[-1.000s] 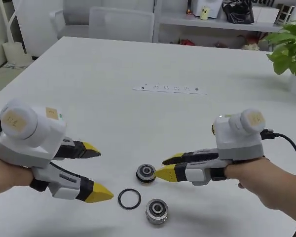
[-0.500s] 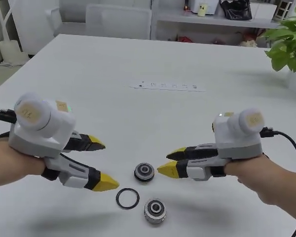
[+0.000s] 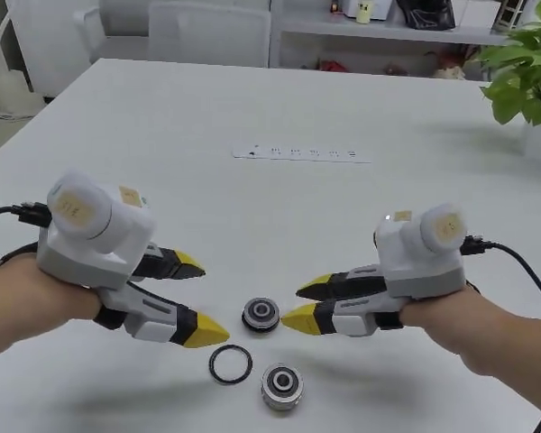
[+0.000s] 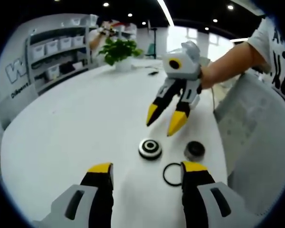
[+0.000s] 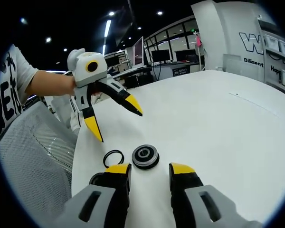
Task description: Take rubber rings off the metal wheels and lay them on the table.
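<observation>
The left gripper (image 3: 209, 300) and right gripper (image 3: 296, 304) hover open and empty to either side of the loose ring (image 3: 230, 364) on the table (image 3: 252, 108); the bare wheel (image 3: 280, 385) just beside that ring looks done, while the dark-rimmed wheel (image 3: 261, 314) just beyond it apparently remains.

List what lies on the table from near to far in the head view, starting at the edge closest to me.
near wheel → ring → far wheel → power strip
</observation>
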Demonstrator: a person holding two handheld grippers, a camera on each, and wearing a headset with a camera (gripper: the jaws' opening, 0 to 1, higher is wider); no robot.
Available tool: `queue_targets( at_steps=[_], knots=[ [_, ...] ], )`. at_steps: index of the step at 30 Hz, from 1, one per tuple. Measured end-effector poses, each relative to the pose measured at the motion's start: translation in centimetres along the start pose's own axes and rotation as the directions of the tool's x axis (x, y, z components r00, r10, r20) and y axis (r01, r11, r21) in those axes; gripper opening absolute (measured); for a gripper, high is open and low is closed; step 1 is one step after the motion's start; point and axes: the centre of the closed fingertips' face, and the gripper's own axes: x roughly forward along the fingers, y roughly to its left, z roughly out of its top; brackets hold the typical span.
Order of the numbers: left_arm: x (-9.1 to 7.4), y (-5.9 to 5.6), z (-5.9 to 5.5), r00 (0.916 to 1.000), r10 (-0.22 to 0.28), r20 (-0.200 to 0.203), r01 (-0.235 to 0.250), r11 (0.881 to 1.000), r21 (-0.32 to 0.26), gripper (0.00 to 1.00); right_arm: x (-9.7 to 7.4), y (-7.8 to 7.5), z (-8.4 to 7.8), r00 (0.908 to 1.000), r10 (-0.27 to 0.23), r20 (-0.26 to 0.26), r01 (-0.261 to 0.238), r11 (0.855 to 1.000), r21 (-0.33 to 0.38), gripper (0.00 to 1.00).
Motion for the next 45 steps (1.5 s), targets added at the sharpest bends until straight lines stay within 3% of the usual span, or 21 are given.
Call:
queue_targets(
  at_steps=[11, 29, 45],
  knots=[
    [1.4, 0.0, 0.0, 0.9997, -0.022, -0.006, 0.022, 1.000, -0.003, 0.53, 0.9, 0.1, -0.6, 0.9997, 0.012, -0.021, -0.012, 1.000, -0.021, 0.27],
    [3.7, -0.6, 1.2, 0.9985, -0.053, 0.011, 0.053, 0.999, -0.001, 0.41, 1.7, 0.9, -0.4, 0.9995, 0.027, -0.017, -0.027, 0.999, -0.035, 0.26],
    [5.3, -0.9, 0.8, 0.9967, -0.078, -0.025, 0.078, 0.997, 0.012, 0.24, 1.5, 0.8, -0.8, 0.9996, 0.018, -0.021, -0.019, 0.999, -0.040, 0.26]
  ],
)
